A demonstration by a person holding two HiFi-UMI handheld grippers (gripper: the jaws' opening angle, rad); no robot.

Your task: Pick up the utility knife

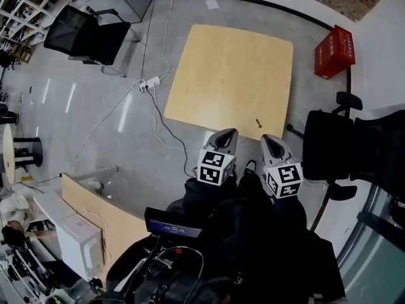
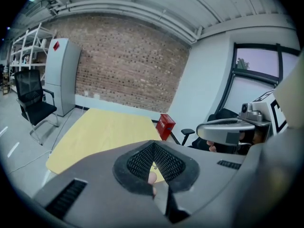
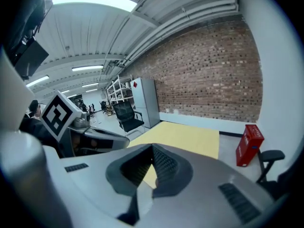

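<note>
Two clenched, empty tools, left hand-held gripper (image 1: 226, 133) and right hand-held gripper (image 1: 271, 139), hang short of the bench (image 1: 215, 68), likely pre-approach, with the utility knife (image 1: 258, 123) lying by its near right corner.

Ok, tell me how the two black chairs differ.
The left chair stands well apart from the table; the right chair sits close by its near corner. The left chair rests on a bare metal frame; the right chair seems to have a dark spoked base. Both are black and empty.
</note>
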